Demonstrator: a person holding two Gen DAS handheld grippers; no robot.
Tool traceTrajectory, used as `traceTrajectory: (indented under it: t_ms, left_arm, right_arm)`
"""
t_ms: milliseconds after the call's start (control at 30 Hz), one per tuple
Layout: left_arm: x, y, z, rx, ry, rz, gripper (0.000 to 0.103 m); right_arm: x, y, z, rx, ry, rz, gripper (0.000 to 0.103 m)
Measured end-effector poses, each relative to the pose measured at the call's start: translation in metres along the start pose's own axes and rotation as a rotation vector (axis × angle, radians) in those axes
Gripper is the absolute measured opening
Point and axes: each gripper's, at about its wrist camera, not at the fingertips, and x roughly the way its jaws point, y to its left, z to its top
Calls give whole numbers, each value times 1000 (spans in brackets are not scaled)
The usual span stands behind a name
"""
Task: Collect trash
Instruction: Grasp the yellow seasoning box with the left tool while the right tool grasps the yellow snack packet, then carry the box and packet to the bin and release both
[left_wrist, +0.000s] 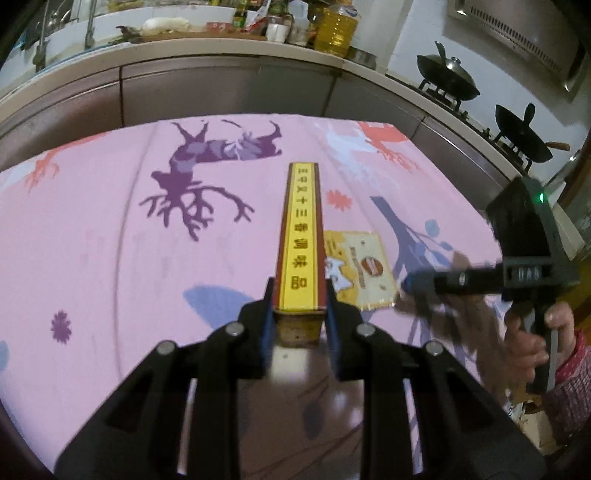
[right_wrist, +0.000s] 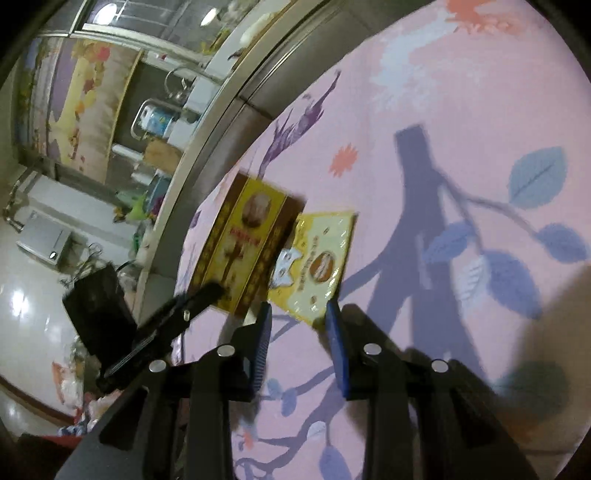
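Observation:
My left gripper is shut on a long yellow and brown box and holds it by its near end over the pink cloth. The box also shows in the right wrist view, with the left gripper's fingers on it. A flat yellow snack packet lies on the cloth just right of the box. In the right wrist view the packet lies just ahead of my right gripper, which is open and empty, its blue pads either side of the packet's near edge. The right gripper also shows in the left wrist view.
The pink patterned cloth covers the table. A kitchen counter with bottles and a cutting board runs behind it. Two black woks sit on a stove at the right. The table's left edge drops to a glossy floor.

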Motion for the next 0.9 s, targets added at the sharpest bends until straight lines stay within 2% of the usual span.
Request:
traceTrajectory:
  t_ms: [100,167,300,367,400,433,500,567,700,900]
  left_arm:
    - [2,-2,-3,-7,6,7,22]
    - [3,-2,-2,-15,7,9,22]
    - [2,1,-2,-26,6,2,22]
    - [1,3,-3,-35,3,3,22]
    - [1,4,-3,-38,4,1,22]
    - [1,4,-3,-44,4,0,22]
    - [-1,5,-3,-52,4,-1,22]
    - [-5,4,-3,-53,-5,-7,22]
    - [-15,-7,0,-41,-25,-28,22]
    - [-8,-56,0,38,-1,-82,22]
  right_arm:
    - [-8,-4,7,10,-64,-68,30]
    - [-6,-9,12,30,-72,-95,30]
    - [20,-7,19,74,-40,-13,29]
    - [32,4,21,39,-41,-29,29]
    - [39,8,21,40,-29,-20,20]
    - [45,9,20,54,-16,-11,3]
    - [48,15,16,50,-28,-17,0]
    - [40,18,13,54,-57,-5,0]
    - [-2,13,-1,60,-167,-4,0]
    - [-64,-15,-37,122,-301,-47,0]
